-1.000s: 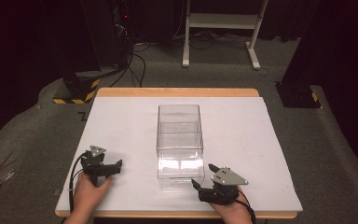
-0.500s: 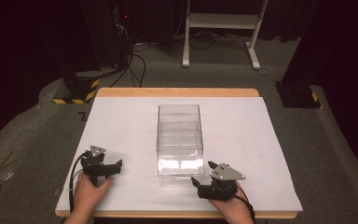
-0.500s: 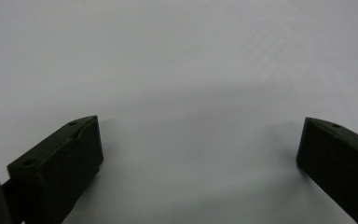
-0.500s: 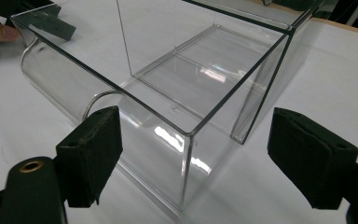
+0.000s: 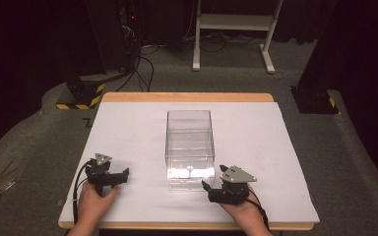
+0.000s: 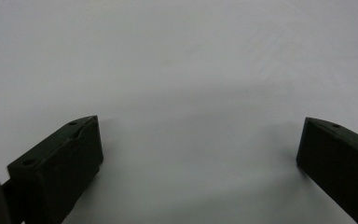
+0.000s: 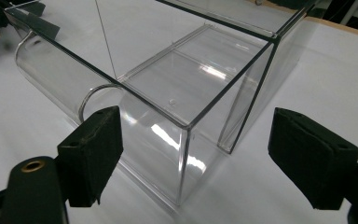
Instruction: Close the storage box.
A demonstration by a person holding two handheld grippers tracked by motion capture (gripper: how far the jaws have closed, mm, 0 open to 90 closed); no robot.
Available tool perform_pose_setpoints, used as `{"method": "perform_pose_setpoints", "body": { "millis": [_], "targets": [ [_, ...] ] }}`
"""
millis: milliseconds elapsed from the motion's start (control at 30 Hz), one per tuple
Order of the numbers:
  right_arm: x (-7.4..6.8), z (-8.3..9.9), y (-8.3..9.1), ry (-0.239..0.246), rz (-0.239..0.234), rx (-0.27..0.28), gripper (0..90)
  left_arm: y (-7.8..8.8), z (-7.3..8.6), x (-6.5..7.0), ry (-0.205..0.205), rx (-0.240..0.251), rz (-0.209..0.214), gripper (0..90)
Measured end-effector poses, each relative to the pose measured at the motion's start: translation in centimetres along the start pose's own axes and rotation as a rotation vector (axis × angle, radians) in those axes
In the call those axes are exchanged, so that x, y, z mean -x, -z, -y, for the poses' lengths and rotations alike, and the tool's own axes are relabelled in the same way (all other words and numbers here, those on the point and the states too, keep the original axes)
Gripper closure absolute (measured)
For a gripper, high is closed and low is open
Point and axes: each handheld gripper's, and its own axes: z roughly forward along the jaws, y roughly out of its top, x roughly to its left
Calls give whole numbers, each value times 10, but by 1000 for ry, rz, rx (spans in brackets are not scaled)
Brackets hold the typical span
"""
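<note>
Left gripper (image 5: 119, 175) and right gripper (image 5: 207, 188) (each held in a hand) rest low, jaws spread wide.

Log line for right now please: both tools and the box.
left tool: open, over bare white table cover | right tool: open, facing near corner of clear plastic rectangular box, no contact | box: upright, mid-table

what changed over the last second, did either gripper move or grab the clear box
The right gripper slid a little left and forward, toward the near right corner of the clear plastic box; its jaws are open with that corner between them, gripping nothing. The left gripper stayed put on the white table cover, jaws open and empty. The box has not moved.
</note>
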Motion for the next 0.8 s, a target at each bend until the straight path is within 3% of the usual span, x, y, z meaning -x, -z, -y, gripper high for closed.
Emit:
{"method": "perform_pose_setpoints", "body": {
  "millis": [800],
  "targets": [
    [15,-10,-27,-42,48,7,177,0,0,0,1,0,1,5]
  ]
}}
